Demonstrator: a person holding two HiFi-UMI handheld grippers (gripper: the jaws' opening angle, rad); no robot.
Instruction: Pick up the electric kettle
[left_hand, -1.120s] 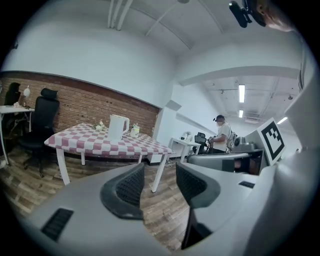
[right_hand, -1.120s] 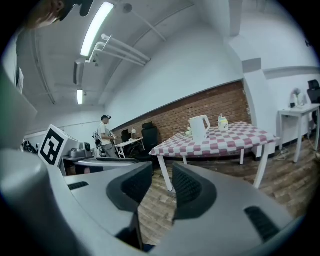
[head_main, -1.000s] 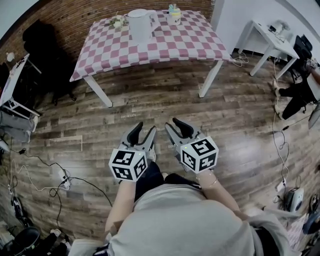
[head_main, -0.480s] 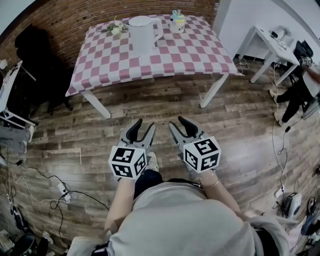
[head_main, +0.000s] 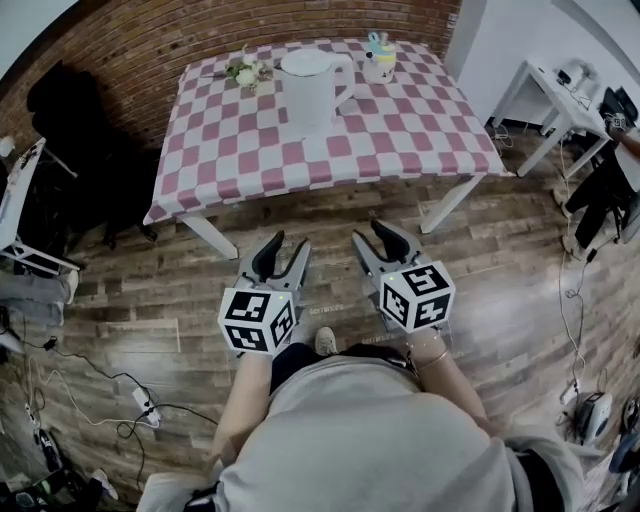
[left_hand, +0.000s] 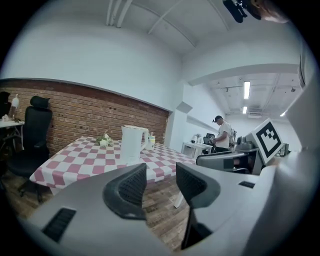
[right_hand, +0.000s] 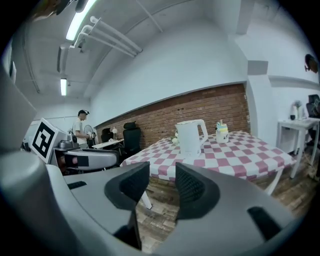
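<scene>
The white electric kettle stands upright on a table under a pink-and-white checked cloth, toward its far side. The same kettle shows beyond the jaws in the left gripper view, and the kettle again in the right gripper view. Both grippers hang over the wooden floor, well short of the table. My left gripper is open and empty, as the left gripper shows in its own view. My right gripper points at the table. The right gripper has its jaws opening with nothing between them.
A small bunch of flowers and a colourful cup stand beside the kettle. A black office chair is left of the table. A white desk and a person are at the right. Cables trail over the floor.
Both grippers have travelled forward toward the table, which now sits closer and larger in the head view. The right gripper's jaws stand a little wider apart.
</scene>
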